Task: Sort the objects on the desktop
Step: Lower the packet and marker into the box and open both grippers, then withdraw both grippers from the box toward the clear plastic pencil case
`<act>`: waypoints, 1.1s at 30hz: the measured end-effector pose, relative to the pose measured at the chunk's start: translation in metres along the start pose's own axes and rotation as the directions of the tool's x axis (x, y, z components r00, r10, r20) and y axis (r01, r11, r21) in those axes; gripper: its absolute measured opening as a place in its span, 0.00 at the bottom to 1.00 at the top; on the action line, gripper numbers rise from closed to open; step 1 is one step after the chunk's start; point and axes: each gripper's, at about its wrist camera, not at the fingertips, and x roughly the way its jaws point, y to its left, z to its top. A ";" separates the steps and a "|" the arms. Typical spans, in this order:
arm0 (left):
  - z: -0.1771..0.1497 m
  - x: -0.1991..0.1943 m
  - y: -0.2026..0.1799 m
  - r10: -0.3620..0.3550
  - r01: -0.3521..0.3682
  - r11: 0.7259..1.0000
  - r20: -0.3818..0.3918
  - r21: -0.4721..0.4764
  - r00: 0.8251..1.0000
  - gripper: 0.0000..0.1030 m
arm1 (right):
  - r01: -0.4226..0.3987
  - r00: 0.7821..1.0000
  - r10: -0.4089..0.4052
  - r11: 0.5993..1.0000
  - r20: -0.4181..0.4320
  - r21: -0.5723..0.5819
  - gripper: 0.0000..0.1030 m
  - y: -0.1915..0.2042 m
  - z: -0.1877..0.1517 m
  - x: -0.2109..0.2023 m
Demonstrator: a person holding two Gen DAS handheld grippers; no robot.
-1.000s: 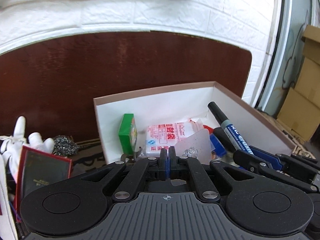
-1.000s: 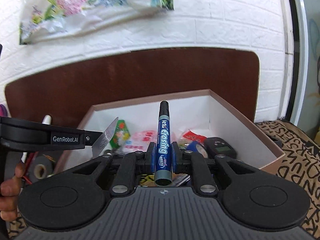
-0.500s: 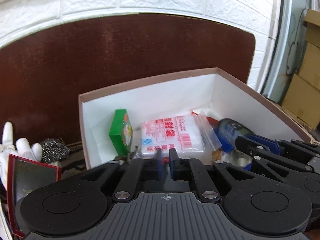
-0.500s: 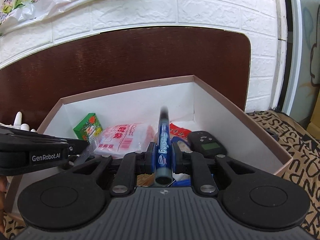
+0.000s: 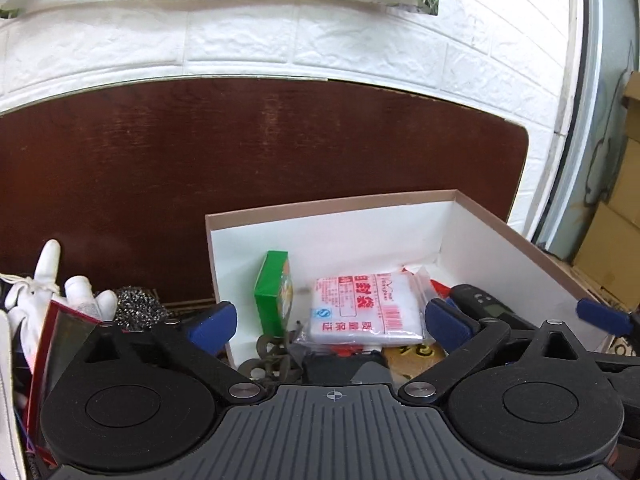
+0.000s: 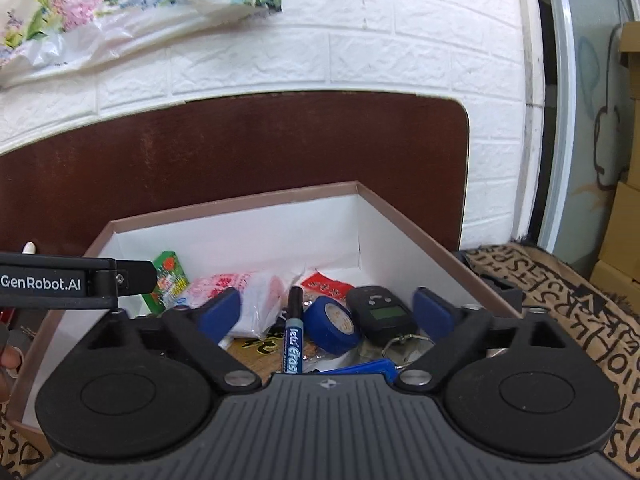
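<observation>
1. Since a second ago, both claws have let go: the left claw (image 5: 330, 324) dropped a small clear bag and the right claw (image 6: 328, 314) released the marker (image 6: 294, 336); both sets of jaws are opening, wide apart, nothing between the pads.
2. Left wrist view: the open box (image 5: 332, 210) holds a green carton (image 5: 272, 294) and a red-printed bag pack (image 5: 366, 308). Outside it, to the left, a white glove (image 5: 44, 288), a steel scourer (image 5: 138, 306) and a red-framed mirror (image 5: 64, 344) look still unsorted.
3. Right wrist view: the marker lies in the box beside a blue tape roll (image 6: 332, 324) and a black device (image 6: 380, 314). I judge sorting well under way, not finished.
4. Behind the box runs a dark brown board (image 6: 240, 148) under a white brick wall (image 6: 360, 60); a lettered mat (image 6: 560, 300) covers the worktop.
</observation>
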 end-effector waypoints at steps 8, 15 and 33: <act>-0.008 -0.010 -0.001 -0.001 0.001 1.000 -0.012 0.017 1.000 1.00 | 0.009 1.000 -0.010 0.999 -0.015 -0.036 1.00 0.007 -0.003 -0.007; -0.011 -0.019 0.004 0.003 -0.003 1.000 -0.017 -0.003 1.000 1.00 | 0.008 1.000 -0.009 0.999 -0.017 -0.041 1.00 0.009 -0.004 -0.016; -0.033 -0.046 0.017 -0.015 0.013 0.999 -0.053 -0.040 0.998 1.00 | -0.009 1.000 0.006 0.996 -0.029 -0.085 1.00 0.027 -0.017 -0.049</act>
